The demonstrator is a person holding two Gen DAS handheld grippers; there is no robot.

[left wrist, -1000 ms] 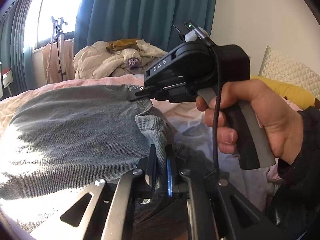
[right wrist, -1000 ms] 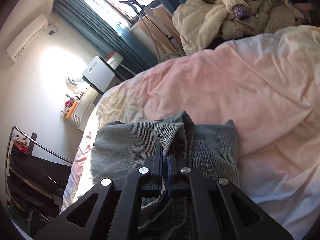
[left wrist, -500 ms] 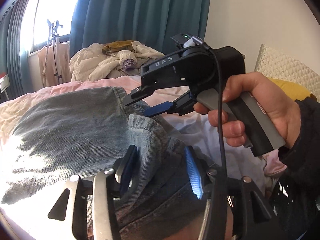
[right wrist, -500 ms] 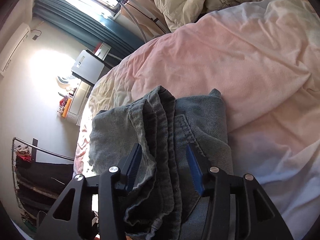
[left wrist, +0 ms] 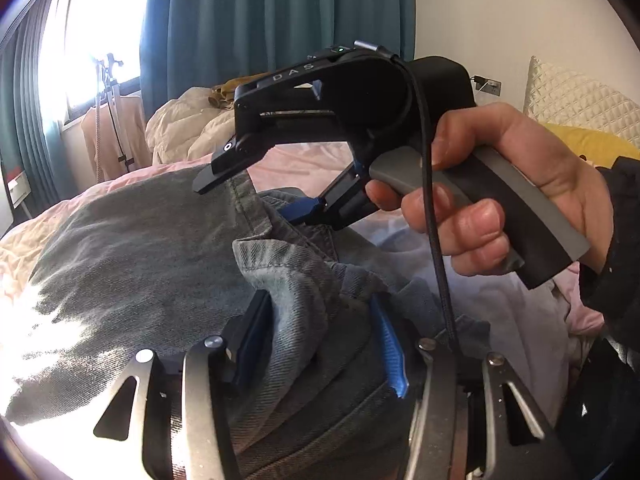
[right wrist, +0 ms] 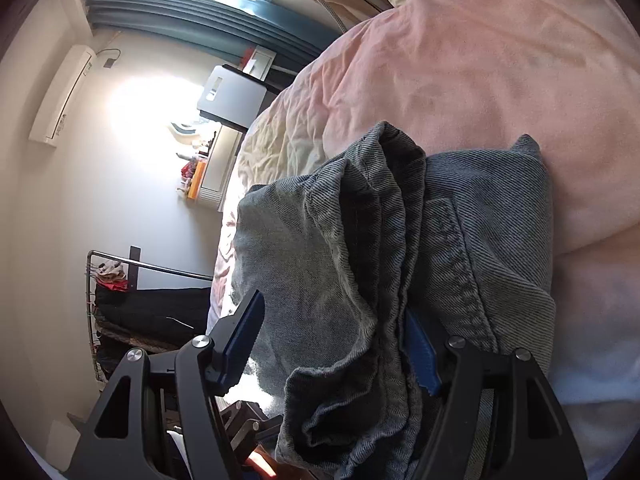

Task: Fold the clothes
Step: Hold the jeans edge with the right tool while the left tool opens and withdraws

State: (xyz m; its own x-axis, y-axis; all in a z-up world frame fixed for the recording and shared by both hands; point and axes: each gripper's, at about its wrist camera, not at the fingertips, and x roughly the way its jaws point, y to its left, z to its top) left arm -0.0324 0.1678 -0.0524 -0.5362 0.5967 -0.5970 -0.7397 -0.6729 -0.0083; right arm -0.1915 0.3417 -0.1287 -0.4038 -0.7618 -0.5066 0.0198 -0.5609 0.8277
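Grey-blue jeans point(left wrist: 140, 248) lie folded on the pink duvet point(right wrist: 460, 60). My left gripper point(left wrist: 320, 332) is open at their near edge, and a raised fold of denim sits loosely between its blue pads. Further back a hand point(left wrist: 500, 184) holds my right gripper point(left wrist: 256, 196) over the waistband edge. In the right wrist view my right gripper point(right wrist: 336, 332) has its jaws opening. A bunched fold of the jeans point(right wrist: 480, 220) lies between them, and the left pad stands clear of the cloth.
A cream jacket pile point(left wrist: 180, 128) lies at the bed's far end below teal curtains point(left wrist: 260, 20). Quilted point(left wrist: 572, 96) and yellow point(left wrist: 584, 144) pillows sit on the right, pale garments point(left wrist: 500, 300) beside the jeans. A clothes rack point(right wrist: 140, 292) and a white appliance point(right wrist: 232, 96) stand off the bed.
Both grippers were shut on the denim folds and have opened, letting the cloth slacken. The right gripper has dipped and tilted lower over the jeans.
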